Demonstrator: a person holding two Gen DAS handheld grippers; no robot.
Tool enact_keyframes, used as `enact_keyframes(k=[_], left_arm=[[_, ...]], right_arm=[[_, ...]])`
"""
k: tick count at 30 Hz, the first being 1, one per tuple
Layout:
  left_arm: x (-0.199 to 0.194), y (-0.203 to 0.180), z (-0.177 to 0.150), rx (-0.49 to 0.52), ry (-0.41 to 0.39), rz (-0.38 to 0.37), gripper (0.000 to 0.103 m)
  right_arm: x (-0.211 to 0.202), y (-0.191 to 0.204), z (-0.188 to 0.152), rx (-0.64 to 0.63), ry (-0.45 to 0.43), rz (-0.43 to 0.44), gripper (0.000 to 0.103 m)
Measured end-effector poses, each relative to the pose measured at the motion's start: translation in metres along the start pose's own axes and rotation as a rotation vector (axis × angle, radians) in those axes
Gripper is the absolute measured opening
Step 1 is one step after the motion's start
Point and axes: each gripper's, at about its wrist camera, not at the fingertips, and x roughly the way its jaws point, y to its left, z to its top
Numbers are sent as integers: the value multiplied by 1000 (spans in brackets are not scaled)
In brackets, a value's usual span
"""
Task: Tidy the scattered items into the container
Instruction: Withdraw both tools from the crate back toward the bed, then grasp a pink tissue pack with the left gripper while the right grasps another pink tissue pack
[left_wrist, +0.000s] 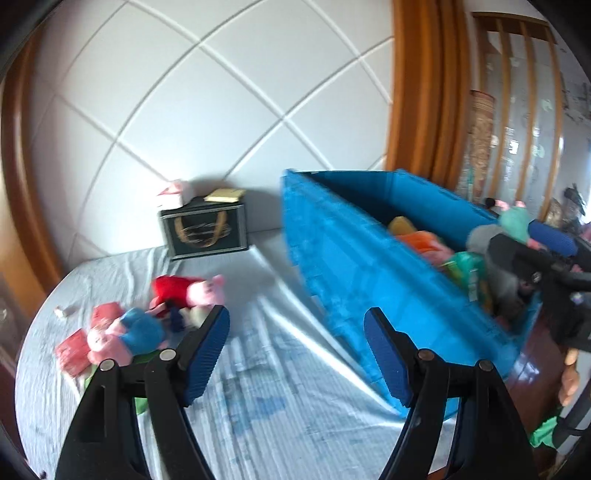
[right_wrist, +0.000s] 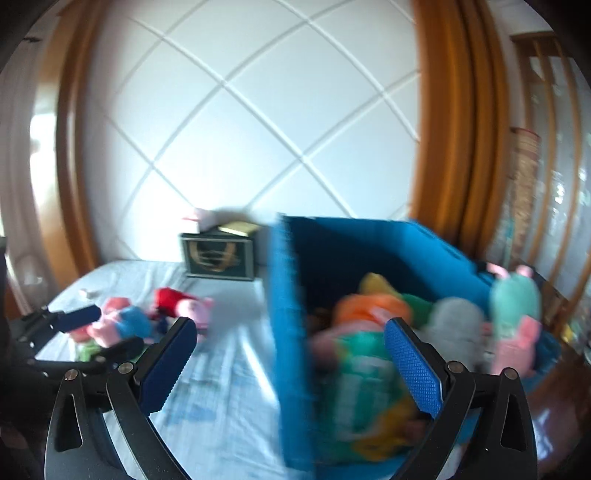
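Scattered toys: a small heap of plush pigs lies on the bed sheet (left_wrist: 258, 387), well apart from the bin. The red-dressed pig (left_wrist: 186, 290) lies at the back of the heap, the blue-dressed pig (left_wrist: 129, 334) in front of it, with red packets (left_wrist: 74, 349) and something green tucked under them.
Container: the blue bin (left_wrist: 351, 280) stands at the bed's right edge, already holding a mix of soft toys and packets; a mint-and-pink plush (right_wrist: 515, 314) leans at its far side.
Left tool: the left tool (left_wrist: 297, 354) is spread wide and empty, nothing between its blue pads; only bare sheet shows in the gap.
Right tool: the right tool (right_wrist: 291, 365) is also spread fully and empty, hanging over the bin's near wall and its contents; both views are blurred.
Key relation: the heap lies ahead and to the left of the left tool, just beside its left finger (left_wrist: 207, 354). The blue-dressed pig's long axis runs roughly across that view, left to right.
Nearer hand: the left, judging by both views; the right sits over the bin.
Likely next step: swing the left tool leftward and down onto the blue-dressed pig, closing across its body.
Bystanders: a dark box (left_wrist: 205, 230) by the padded headboard (left_wrist: 184, 110) seems no part of the job.
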Motion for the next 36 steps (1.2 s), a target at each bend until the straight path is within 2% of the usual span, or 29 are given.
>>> enact_keyframes(k=[7, 12, 17, 25, 28, 31, 34, 36], left_arm=[[-7, 131, -41, -78, 71, 174, 75], [2, 214, -79, -179, 165, 304, 75], [9, 274, -115, -274, 241, 404, 75], [21, 329, -149, -370, 354, 519, 75], [31, 345, -154, -413, 383, 532, 75], [47, 355, -154, -409, 412, 535, 75], [66, 371, -153, -419, 432, 508, 75], [83, 385, -153, -420, 446, 483, 75]], right_arm=[[45, 112, -1, -29, 63, 134, 103], [90, 175, -26, -64, 187, 210, 103], [130, 205, -43, -98, 271, 253, 103], [204, 226, -59, -92, 414, 340, 103], [228, 241, -59, -124, 439, 356, 103], [252, 261, -58, -126, 484, 351, 103], [269, 284, -55, -129, 526, 394, 103], [280, 303, -51, -154, 524, 372, 103]])
